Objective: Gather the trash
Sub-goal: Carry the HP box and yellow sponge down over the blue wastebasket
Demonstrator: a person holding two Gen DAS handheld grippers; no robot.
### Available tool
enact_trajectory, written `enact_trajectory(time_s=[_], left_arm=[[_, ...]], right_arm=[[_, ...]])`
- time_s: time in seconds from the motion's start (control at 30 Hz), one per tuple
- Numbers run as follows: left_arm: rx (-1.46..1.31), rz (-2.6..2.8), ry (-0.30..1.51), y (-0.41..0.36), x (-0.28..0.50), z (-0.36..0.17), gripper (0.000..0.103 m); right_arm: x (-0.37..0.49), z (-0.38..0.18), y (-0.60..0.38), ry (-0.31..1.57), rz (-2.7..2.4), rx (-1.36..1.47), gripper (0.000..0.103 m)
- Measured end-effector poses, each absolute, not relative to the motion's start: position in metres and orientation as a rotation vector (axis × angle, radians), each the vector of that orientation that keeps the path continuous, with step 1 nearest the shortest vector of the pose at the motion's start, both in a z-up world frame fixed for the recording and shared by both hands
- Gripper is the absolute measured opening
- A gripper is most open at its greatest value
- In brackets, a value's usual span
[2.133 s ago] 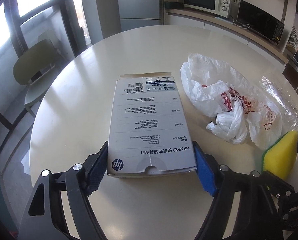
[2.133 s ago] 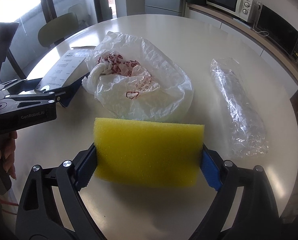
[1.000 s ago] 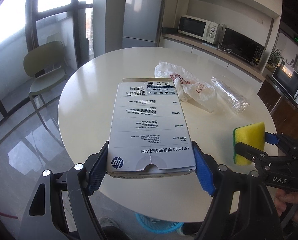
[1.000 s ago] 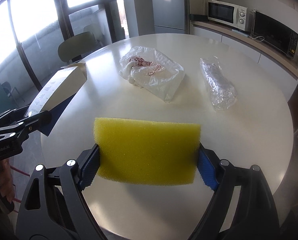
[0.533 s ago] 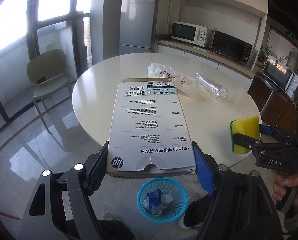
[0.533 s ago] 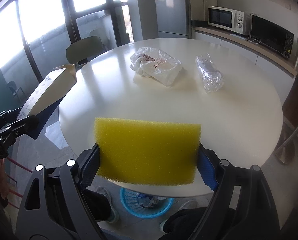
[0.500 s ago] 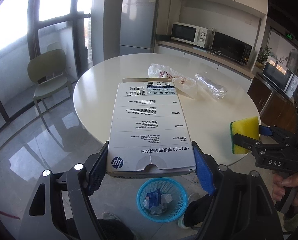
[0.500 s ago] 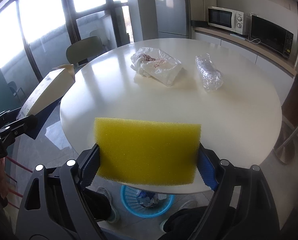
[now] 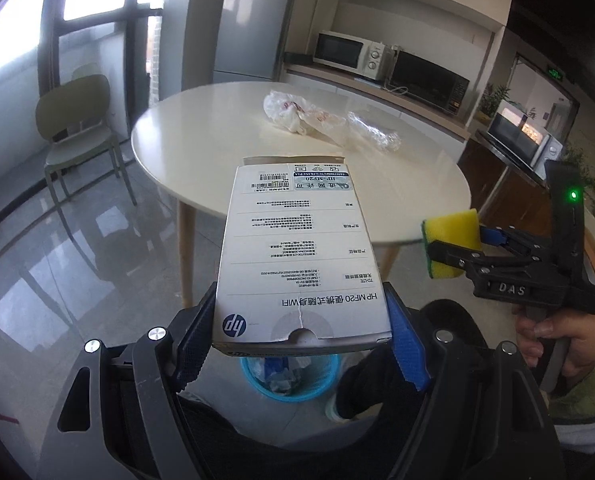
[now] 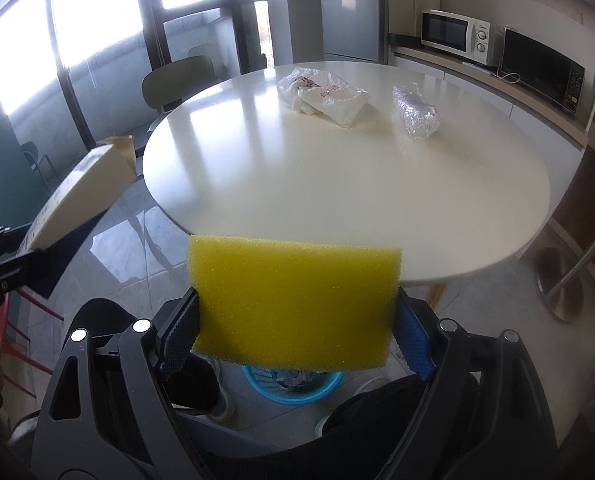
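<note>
While the round bench [image 10: 337,184] bears only a white plastic bag [image 10: 325,94] and a clear wrapper [image 10: 415,112], both claws hang off its edge above a blue bin [image 9: 293,376]. Left claw [image 9: 301,328] grips the HP box [image 9: 297,248]; right claw [image 10: 293,332] grips the yellow sponge [image 10: 293,300], whose green underside shows only from the left wrist.

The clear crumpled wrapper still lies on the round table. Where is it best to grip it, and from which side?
Probably across the middle of the clear wrapper, from above. It lies flat as a long, narrow roll, so jaws set across its short width should close on it. The white plastic bag lies close beside it, so come down on the side away from that.
</note>
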State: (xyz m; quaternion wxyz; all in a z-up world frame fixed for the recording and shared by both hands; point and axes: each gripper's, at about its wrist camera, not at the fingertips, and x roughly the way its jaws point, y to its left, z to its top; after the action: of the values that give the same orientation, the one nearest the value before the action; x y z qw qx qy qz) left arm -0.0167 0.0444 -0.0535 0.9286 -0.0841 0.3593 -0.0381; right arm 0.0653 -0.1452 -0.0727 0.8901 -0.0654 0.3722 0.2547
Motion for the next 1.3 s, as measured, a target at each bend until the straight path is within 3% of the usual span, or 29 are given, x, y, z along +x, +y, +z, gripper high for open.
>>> enact_trajectory(time_s=[0.87, 1.3], left_arm=[[-0.174, -0.054, 0.993, 0.038, -0.016, -0.19, 0.076], [-0.154, -0.071, 1.057, 0.036, 0.007, -0.232, 0.076]], right_arm=[[0.06, -0.209, -0.15, 1.051, 0.529, -0.152, 0.079], [0.08, -0.26, -0.132, 1.164, 0.533, -0.17, 0.079]])
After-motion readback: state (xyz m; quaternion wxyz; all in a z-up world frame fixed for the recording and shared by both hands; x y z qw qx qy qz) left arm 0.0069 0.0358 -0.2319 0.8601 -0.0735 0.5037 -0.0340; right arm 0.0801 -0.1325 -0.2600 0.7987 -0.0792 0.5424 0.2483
